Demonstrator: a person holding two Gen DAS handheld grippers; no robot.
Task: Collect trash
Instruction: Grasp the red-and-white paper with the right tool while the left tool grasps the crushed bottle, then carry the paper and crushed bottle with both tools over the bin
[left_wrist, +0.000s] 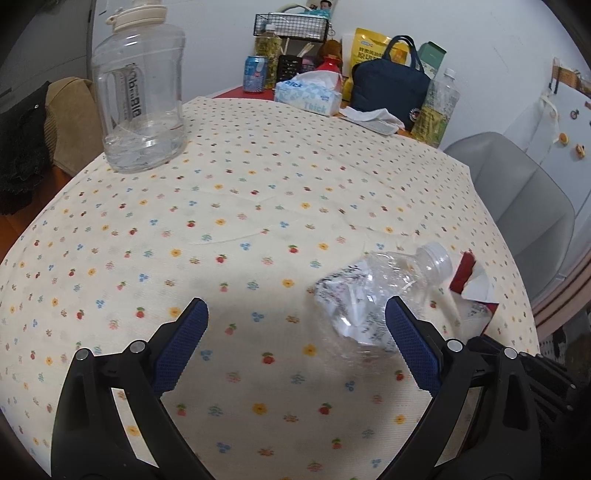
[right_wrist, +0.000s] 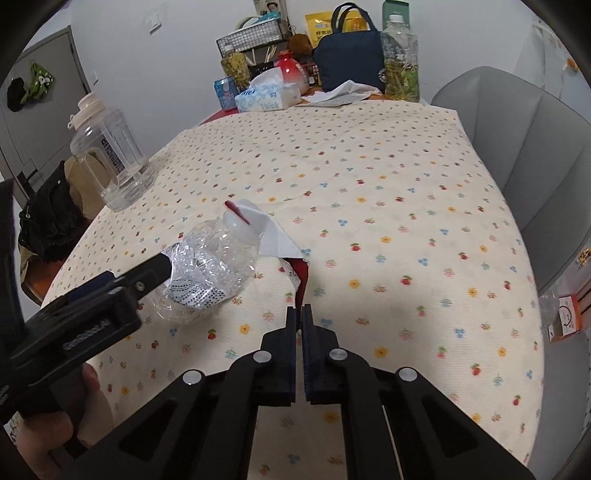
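Observation:
A crushed clear plastic bottle (left_wrist: 369, 295) (right_wrist: 207, 266) lies on its side on the floral tablecloth (left_wrist: 240, 206). My left gripper (left_wrist: 295, 325) is open; the bottle's base end sits just inside its right pad (left_wrist: 410, 339), and nothing presses on it. A red and white torn wrapper (left_wrist: 472, 284) (right_wrist: 277, 236) lies beside the bottle's cap. My right gripper (right_wrist: 299, 314) is shut, and the wrapper's red lower edge runs down into its tips. In the right wrist view a hand holds the left gripper, whose finger (right_wrist: 155, 266) touches the bottle.
A large clear water jug (left_wrist: 140, 92) (right_wrist: 110, 158) stands at the table's left. A tissue box (left_wrist: 310, 96), navy bag (left_wrist: 388, 85), can, bottles and a wire basket crowd the far end. A grey chair (left_wrist: 517, 192) (right_wrist: 517, 140) stands on the right.

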